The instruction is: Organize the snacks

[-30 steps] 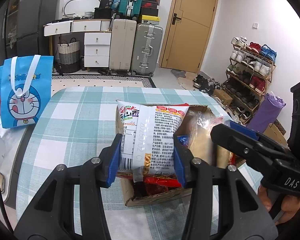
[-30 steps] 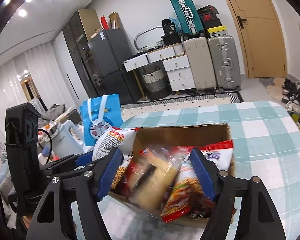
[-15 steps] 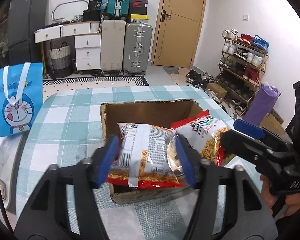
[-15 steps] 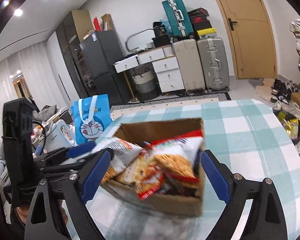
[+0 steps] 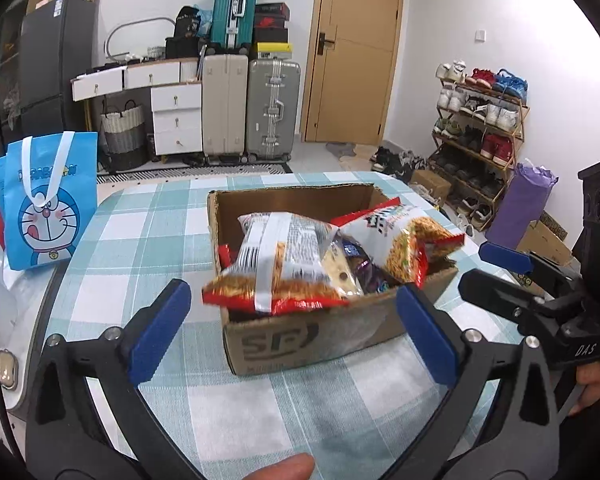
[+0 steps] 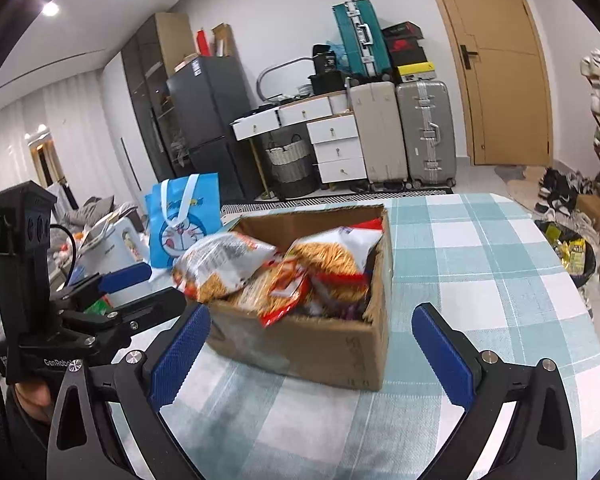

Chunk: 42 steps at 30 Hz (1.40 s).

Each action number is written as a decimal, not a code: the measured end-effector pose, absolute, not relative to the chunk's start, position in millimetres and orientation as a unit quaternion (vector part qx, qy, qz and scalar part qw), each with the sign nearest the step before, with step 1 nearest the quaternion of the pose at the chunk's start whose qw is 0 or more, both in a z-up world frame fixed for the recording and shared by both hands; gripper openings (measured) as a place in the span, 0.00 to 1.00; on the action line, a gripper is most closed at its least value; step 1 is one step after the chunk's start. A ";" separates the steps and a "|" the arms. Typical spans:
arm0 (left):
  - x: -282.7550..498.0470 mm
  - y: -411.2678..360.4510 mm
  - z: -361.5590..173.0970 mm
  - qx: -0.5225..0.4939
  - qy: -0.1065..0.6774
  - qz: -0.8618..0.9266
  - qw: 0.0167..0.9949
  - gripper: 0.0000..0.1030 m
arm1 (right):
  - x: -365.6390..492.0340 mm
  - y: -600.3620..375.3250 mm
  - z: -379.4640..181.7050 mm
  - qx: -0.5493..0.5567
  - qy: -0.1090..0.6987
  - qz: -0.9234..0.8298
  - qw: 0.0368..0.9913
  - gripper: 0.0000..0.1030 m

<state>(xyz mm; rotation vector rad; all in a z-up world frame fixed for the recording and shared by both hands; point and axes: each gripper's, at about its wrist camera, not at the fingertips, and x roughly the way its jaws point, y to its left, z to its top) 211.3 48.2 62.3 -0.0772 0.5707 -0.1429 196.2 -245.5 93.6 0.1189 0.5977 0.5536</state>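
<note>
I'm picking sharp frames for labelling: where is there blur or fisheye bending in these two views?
Left wrist view: the near snack bag is slightly smeared, the door leans from bending. Right wrist view: the snack bags and cardboard box are motion-blurred, ceiling lights flare, dark corners vignette.

both wrist views near, facing shared box (image 5: 308,340)

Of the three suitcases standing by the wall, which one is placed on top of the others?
The teal suitcase. It stands upright on the beige suitcase, while the beige and silver suitcase stand on the floor.
</note>
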 end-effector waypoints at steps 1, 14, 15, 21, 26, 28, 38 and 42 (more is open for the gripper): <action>206.8 47.9 60.5 -0.037 0.280 -0.072 0.957 0.99 | 191.7 -244.3 93.1 0.055 0.287 0.271 0.917 0.99; 157.9 51.1 29.3 -0.015 0.252 -0.033 0.967 0.99 | 152.2 -244.2 79.9 0.023 0.243 0.272 0.931 0.99; 157.0 50.8 26.0 -0.013 0.254 -0.035 0.966 0.99 | 150.7 -244.7 78.4 0.025 0.241 0.274 0.931 0.99; 158.7 53.5 15.7 -0.017 0.251 -0.041 0.967 0.99 | 148.4 -244.3 72.1 0.024 0.239 0.275 0.931 0.99; 164.6 57.0 12.5 -0.025 0.251 -0.042 0.967 0.99 | 144.1 -243.7 70.3 0.021 0.232 0.278 0.932 0.99; 166.5 57.5 9.1 -0.027 0.254 -0.043 0.966 0.99 | 143.3 -242.3 70.0 0.022 0.230 0.281 0.931 0.99; 170.2 54.4 2.1 -0.020 0.250 -0.040 0.967 0.99 | 144.0 -232.3 61.1 0.008 0.234 0.289 0.928 0.99; 171.4 54.8 1.2 -0.024 0.252 -0.037 0.967 0.99 | 141.5 -228.3 59.1 -0.002 0.231 0.290 0.929 0.99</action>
